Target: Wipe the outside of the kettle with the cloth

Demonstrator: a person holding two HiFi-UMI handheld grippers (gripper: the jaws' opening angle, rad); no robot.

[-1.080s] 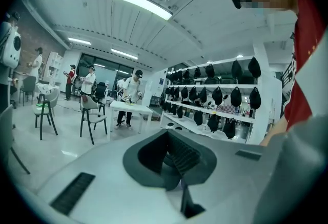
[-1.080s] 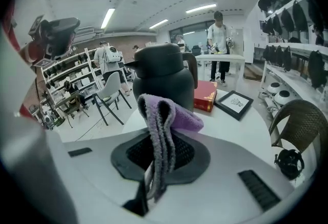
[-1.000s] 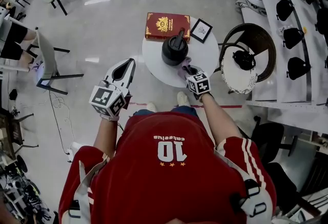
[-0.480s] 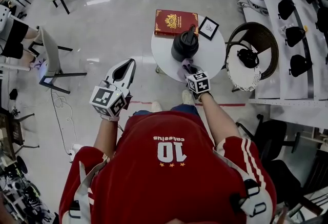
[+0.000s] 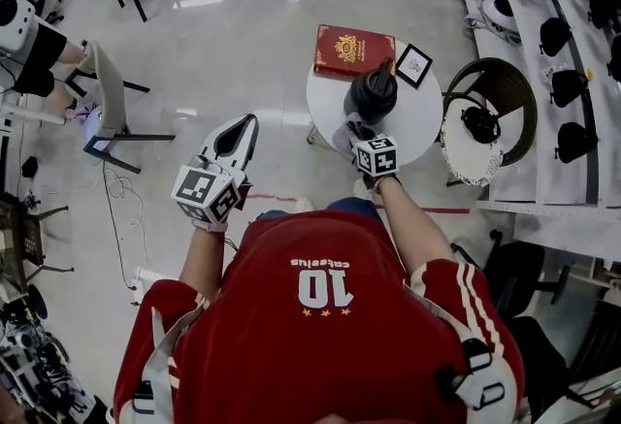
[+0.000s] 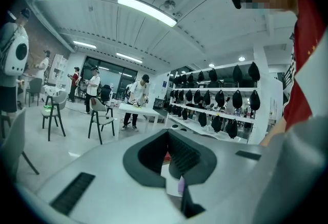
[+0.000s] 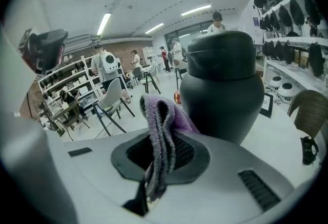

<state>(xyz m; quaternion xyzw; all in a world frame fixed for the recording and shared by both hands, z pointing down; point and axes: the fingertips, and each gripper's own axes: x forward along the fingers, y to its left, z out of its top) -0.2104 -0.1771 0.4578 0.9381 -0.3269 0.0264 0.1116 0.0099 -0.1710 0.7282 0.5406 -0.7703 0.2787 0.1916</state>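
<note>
- Two grippers show in the head view. The left gripper [image 5: 241, 128] hangs at centre-left over bare floor, well apart from the round table [image 5: 419, 126], and takes no part in the work. The right gripper [image 5: 360, 132] reaches to the table's near edge at upper right of centre, with the purple cloth [image 5: 343, 135] bunched at its tip.
- The black kettle [image 5: 372, 94] stands upright on that table. A red book [image 5: 352, 50] and a small framed picture [image 5: 413, 65] lie behind it, towards the top of the frame.
- In the left gripper view, the left gripper [image 6: 175, 160] has its jaws brought together with nothing between them; only a strip of the table shows past the pads.
- In the right gripper view, the right gripper [image 7: 165, 159] is clamped on the cloth [image 7: 160, 133], which stands up from the pads in a folded ridge at frame centre. The kettle [image 7: 224, 89] fills the upper right, just behind the cloth. The fold overlaps its lower left flank, but whether the two touch cannot be told.
- My reading of progress: the cloth is gripped and brought to the kettle's near side, so the wiping looks to be at its start. No frame shows any part already wiped. The sides, far face and lid all seem left to do.
</note>
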